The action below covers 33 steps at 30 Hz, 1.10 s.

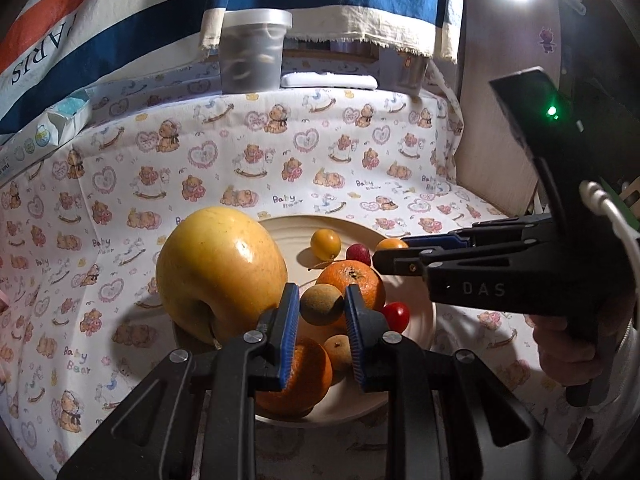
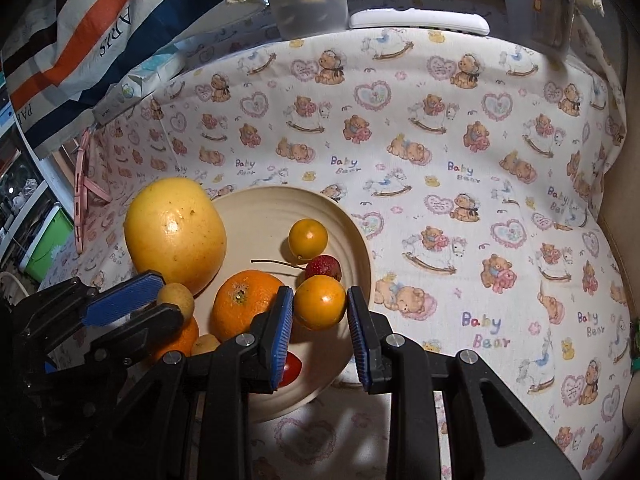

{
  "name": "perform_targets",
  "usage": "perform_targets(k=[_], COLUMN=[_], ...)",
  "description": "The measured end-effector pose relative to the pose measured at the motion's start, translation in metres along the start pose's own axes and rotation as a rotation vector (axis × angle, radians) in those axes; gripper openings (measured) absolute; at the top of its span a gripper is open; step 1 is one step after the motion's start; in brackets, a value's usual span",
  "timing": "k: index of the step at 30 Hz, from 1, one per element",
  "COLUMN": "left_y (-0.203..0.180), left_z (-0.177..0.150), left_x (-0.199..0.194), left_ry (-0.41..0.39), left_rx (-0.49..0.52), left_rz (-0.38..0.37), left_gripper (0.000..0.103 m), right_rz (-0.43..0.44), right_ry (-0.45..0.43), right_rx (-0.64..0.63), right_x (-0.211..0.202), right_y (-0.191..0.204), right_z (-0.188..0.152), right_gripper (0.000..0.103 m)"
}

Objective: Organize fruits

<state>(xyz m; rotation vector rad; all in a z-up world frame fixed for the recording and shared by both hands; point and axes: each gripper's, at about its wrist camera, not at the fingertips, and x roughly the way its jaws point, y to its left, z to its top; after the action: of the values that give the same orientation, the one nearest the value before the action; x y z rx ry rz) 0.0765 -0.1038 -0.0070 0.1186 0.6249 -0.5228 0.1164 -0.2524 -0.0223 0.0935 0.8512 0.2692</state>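
A cream plate point(image 1: 288, 232) point(image 2: 256, 216) holds a big yellow apple point(image 1: 218, 270) point(image 2: 176, 232), two oranges point(image 1: 352, 284) point(image 1: 300, 376) point(image 2: 244, 304), small yellow-orange fruits point(image 1: 326, 244) point(image 2: 308, 239), a red berry point(image 1: 358, 254) point(image 2: 325, 267) and a red cherry tomato point(image 1: 397, 316) point(image 2: 290, 368). My left gripper point(image 1: 322, 310) point(image 2: 160, 296) is shut on a small brown round fruit point(image 1: 321, 305) point(image 2: 176, 300), held above the plate. My right gripper point(image 2: 320, 304) point(image 1: 390, 256) is shut on a small orange fruit point(image 2: 320, 302) point(image 1: 391, 244) over the plate's right side.
The table wears a teddy-bear print cloth point(image 1: 280, 152) point(image 2: 460, 160). At the back stand a clear lidded tub point(image 1: 254, 52) point(image 2: 308, 0) and a white flat object point(image 1: 328, 80) point(image 2: 420, 20). A wipes pack point(image 1: 52, 128) lies far left. Striped fabric hangs behind.
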Motion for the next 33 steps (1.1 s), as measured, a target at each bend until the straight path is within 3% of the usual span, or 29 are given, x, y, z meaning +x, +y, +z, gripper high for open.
perform_targets(k=[13,18,23,28,33], left_y=[0.003,0.003,-0.003,0.000,0.006], left_z=[-0.002,-0.001,-0.001,-0.002,-0.006], left_x=[0.002,-0.001,-0.010,-0.019,-0.052], left_ry=[0.013,0.005,-0.038,-0.048,-0.115], left_rx=[0.003,-0.005,0.026,0.030,0.036], left_rz=[0.016,-0.001,0.014,0.059,0.130], left_gripper=[0.022,0.033,0.054,0.057,0.058], right_rz=[-0.006,0.000,-0.001,0.025,0.010], right_ry=[0.003,0.008,-0.001,-0.042,-0.163], right_rx=[0.006,0.000,-0.001,0.026,0.002], right_x=[-0.002,-0.001,-0.004,-0.013,-0.037], right_y=[0.001,0.002,0.003,-0.002,0.003], right_z=[0.000,0.000,0.000,0.003,0.007], right_gripper=[0.028,0.029,0.035,0.039,0.044])
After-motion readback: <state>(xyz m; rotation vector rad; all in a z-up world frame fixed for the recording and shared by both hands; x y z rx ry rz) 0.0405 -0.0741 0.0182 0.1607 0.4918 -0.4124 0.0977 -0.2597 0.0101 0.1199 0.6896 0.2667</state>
